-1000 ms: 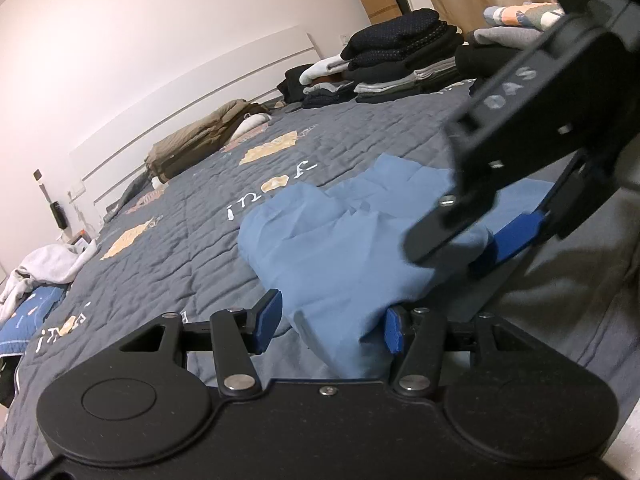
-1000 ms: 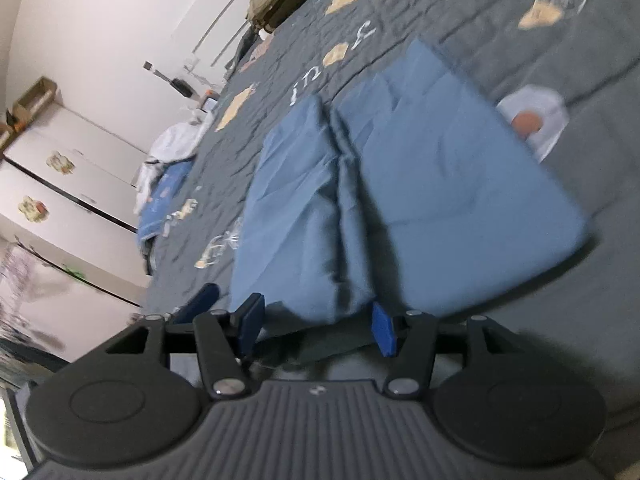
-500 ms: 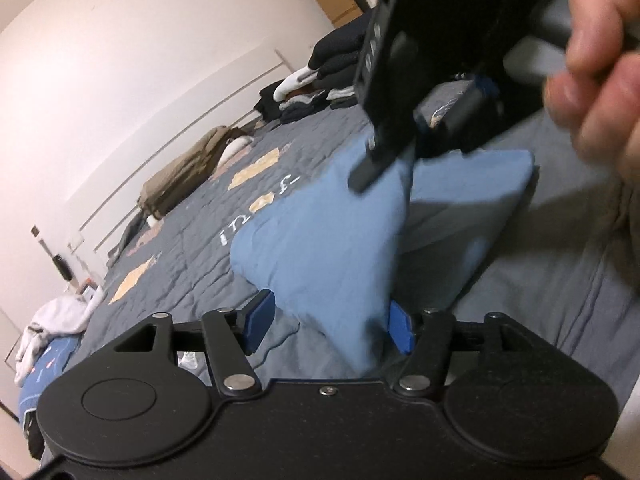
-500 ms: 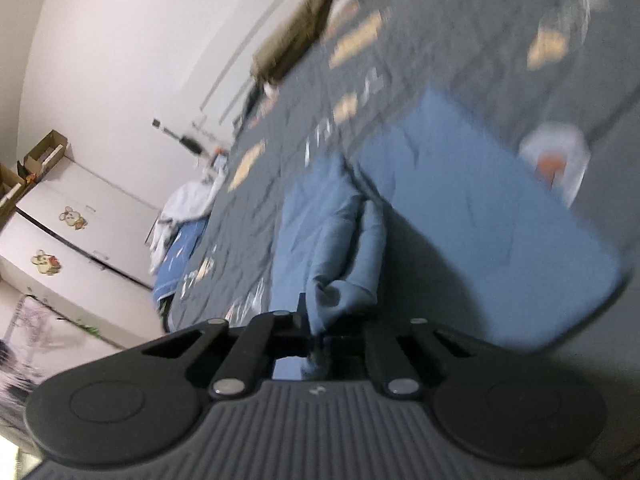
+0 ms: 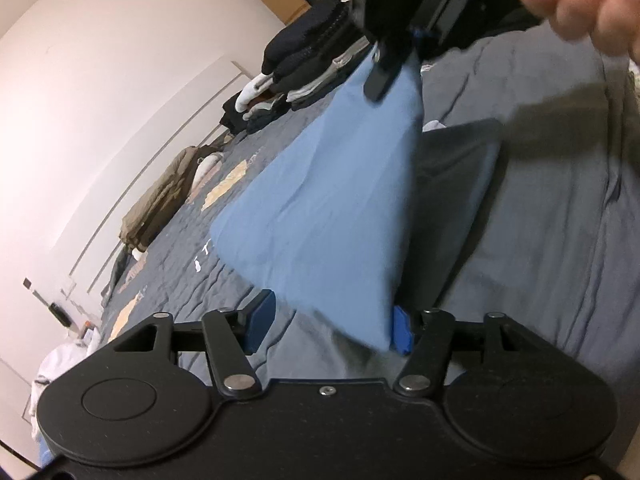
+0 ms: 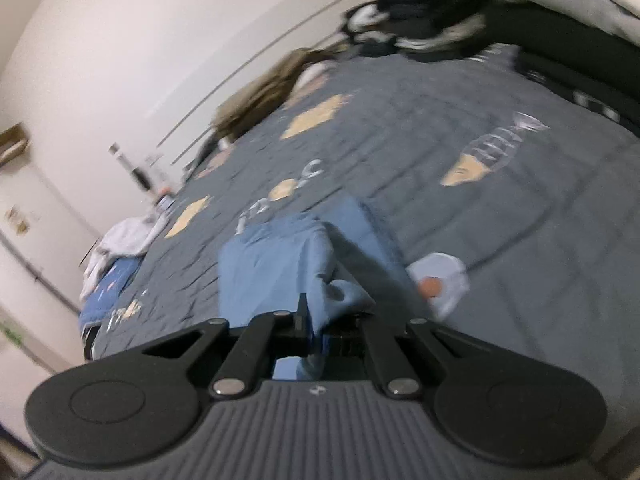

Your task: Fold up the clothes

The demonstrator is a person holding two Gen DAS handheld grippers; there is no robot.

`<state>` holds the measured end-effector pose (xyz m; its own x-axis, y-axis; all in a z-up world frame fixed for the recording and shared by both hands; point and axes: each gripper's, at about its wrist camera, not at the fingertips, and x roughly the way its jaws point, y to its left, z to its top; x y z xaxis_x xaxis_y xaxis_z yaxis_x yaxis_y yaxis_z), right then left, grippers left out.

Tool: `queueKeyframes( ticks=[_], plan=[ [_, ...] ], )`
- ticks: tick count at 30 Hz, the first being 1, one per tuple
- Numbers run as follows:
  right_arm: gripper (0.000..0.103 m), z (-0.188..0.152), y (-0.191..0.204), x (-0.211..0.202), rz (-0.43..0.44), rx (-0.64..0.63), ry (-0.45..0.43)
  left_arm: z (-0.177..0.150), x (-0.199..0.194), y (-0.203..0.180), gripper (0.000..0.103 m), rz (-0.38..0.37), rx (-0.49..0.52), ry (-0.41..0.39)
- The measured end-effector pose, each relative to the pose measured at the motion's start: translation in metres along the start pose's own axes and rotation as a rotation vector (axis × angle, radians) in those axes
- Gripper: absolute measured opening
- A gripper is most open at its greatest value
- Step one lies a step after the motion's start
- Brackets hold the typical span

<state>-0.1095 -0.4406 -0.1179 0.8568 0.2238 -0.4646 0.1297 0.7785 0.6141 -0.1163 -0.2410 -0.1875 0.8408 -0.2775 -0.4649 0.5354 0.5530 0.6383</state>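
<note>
Pinching the blue garment (image 5: 332, 208) shut, the right gripper (image 6: 318, 334) is lifting one corner above the grey quilt (image 6: 460, 152); the left gripper (image 5: 332, 322) is gaping around the hanging lower edge. Blur is hiding the hand (image 5: 580, 4).

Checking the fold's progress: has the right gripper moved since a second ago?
Yes. The right gripper, shut on the blue garment, has risen from the bedspread toward the stacked clothes.
</note>
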Motion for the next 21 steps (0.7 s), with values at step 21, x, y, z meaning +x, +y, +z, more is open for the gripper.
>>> queueKeyframes(
  ticks=[21],
  plan=[
    [0.004,-0.019,-0.019,0.037,-0.127,-0.039,0.156,-0.011,0.014,-0.029,0.041,0.071,0.226,-0.015]
  ],
)
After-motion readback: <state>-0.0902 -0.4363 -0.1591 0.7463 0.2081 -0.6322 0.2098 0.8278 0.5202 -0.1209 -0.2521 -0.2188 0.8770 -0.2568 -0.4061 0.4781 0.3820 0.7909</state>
